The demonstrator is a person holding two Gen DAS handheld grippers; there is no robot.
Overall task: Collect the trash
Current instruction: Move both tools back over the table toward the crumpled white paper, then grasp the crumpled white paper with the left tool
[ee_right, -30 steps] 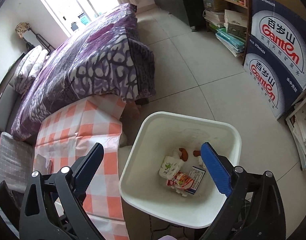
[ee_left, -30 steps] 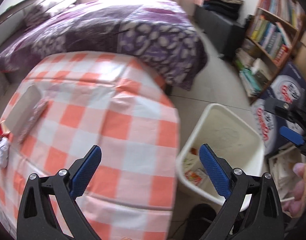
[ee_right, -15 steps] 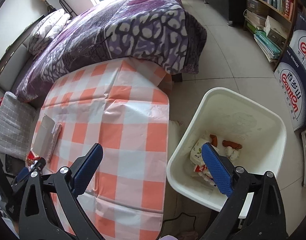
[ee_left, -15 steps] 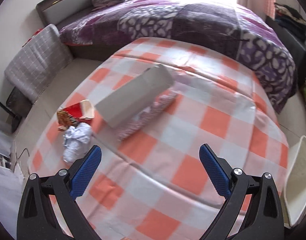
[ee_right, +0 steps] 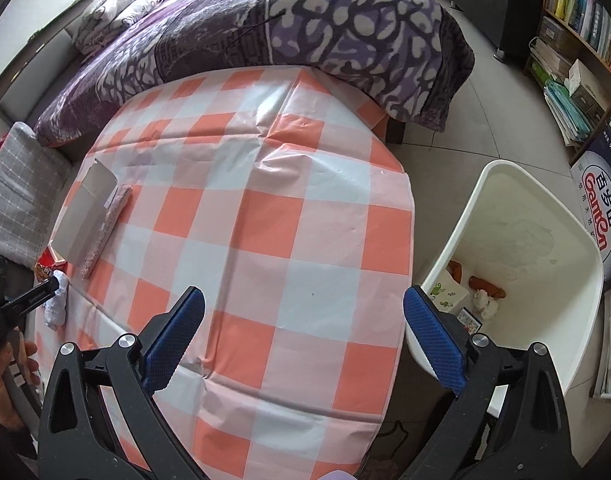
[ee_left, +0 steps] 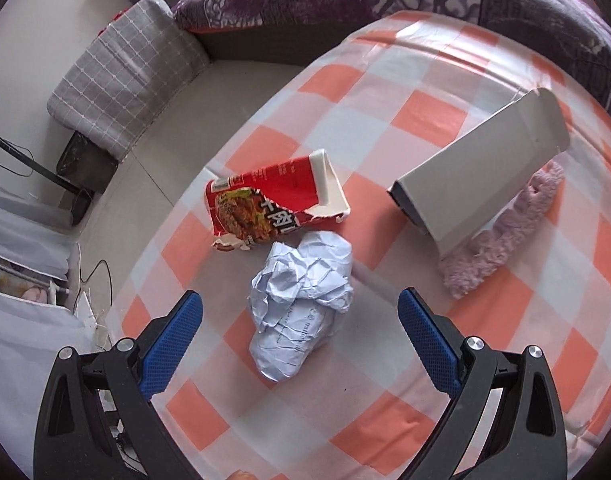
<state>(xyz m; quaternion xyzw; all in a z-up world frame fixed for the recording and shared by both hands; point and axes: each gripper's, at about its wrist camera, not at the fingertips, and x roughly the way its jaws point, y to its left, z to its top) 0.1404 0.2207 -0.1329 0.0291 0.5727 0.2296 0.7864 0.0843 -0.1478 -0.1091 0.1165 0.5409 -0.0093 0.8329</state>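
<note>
A crumpled white paper ball (ee_left: 301,300) lies on the orange-checked tablecloth (ee_left: 385,360). My left gripper (ee_left: 301,328) is open, its blue fingers on either side of the ball, just above it. A torn red food box (ee_left: 273,204) lies just beyond the ball. A grey carton (ee_left: 481,176) rests on a pink fuzzy item (ee_left: 505,236) to the right. My right gripper (ee_right: 303,328) is open and empty over the table's near right part. The white bin (ee_right: 545,280) holding several pieces of trash stands on the floor right of the table. The paper ball (ee_right: 55,308) also shows at the table's left edge.
A bed with a purple patterned cover (ee_right: 305,20) borders the table's far side. A grey checked cushion (ee_left: 125,68) lies on the floor to the left. A bookshelf (ee_right: 577,40) and a blue printed box (ee_right: 601,208) stand at the right.
My left gripper swung from the bin side across the table to the left and came down around the paper ball. My right gripper moved from over the bin back over the table.
</note>
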